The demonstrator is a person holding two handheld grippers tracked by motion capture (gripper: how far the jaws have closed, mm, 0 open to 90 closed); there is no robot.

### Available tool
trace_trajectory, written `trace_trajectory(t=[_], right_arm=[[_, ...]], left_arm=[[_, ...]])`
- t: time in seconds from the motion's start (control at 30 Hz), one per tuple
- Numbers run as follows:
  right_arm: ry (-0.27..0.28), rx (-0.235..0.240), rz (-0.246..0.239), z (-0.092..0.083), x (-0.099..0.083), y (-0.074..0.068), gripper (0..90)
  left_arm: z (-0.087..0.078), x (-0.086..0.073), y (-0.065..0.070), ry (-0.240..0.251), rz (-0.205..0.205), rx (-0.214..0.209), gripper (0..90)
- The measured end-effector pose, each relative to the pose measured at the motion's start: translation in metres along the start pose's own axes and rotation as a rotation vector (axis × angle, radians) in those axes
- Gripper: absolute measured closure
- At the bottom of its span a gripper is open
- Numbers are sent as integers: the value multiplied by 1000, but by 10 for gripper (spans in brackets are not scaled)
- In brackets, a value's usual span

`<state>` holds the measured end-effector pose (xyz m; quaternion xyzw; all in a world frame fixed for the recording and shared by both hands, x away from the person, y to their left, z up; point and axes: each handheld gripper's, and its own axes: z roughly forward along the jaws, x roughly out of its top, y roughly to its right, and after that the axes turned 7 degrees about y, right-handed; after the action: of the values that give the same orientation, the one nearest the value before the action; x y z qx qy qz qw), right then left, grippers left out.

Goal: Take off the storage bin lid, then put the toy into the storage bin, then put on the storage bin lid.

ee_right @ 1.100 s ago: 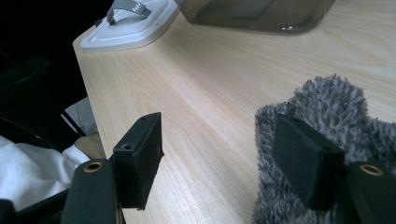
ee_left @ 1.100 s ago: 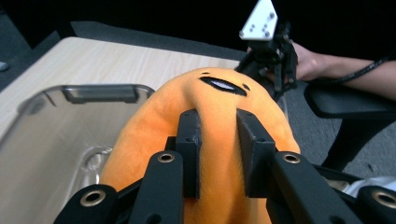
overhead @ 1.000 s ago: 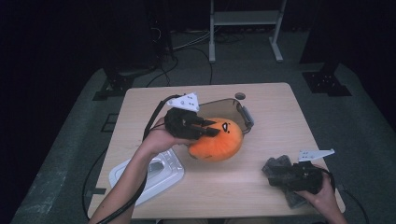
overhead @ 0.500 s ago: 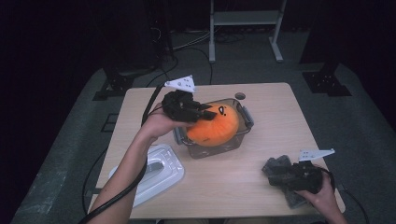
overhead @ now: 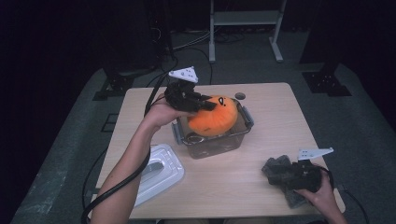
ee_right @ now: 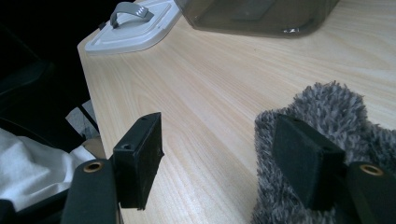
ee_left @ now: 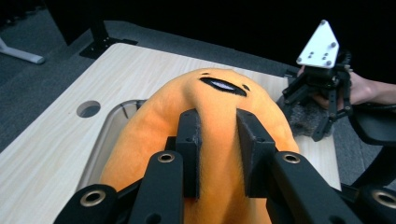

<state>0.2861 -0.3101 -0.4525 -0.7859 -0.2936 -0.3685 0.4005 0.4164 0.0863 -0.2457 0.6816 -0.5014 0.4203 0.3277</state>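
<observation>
From above, your left tool (overhead: pixel 201 105) pinches the orange plush toy (overhead: pixel 215 116) sitting in the clear box (overhead: pixel 239 135) mid-surface; your right tool (overhead: pixel 290 174) rests by the grey cloth (overhead: pixel 276 169). Along the left tool (ee_left: pixel 218 140), its jaws clamp a fold of plush. Along the right tool (ee_right: pixel 224 154), jaws stand apart, one against the cloth (ee_right: pixel 327 112)

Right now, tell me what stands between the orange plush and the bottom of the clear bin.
Nothing visible does. The left hand-held gripper is shut on the orange plush, which already sits partly inside the clear bin. The bin's lid lies off to the side on the table.
</observation>
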Motion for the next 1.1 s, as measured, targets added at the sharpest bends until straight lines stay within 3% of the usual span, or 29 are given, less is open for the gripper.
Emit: trace_trajectory(t=[0.33, 1.1], right_arm=[[3, 5, 4, 0, 0, 1, 326], [1, 11, 0, 0, 0, 0, 325]], left_arm=[[4, -2, -18, 15, -15, 8, 731], [17, -16, -31, -9, -42, 25, 729]])
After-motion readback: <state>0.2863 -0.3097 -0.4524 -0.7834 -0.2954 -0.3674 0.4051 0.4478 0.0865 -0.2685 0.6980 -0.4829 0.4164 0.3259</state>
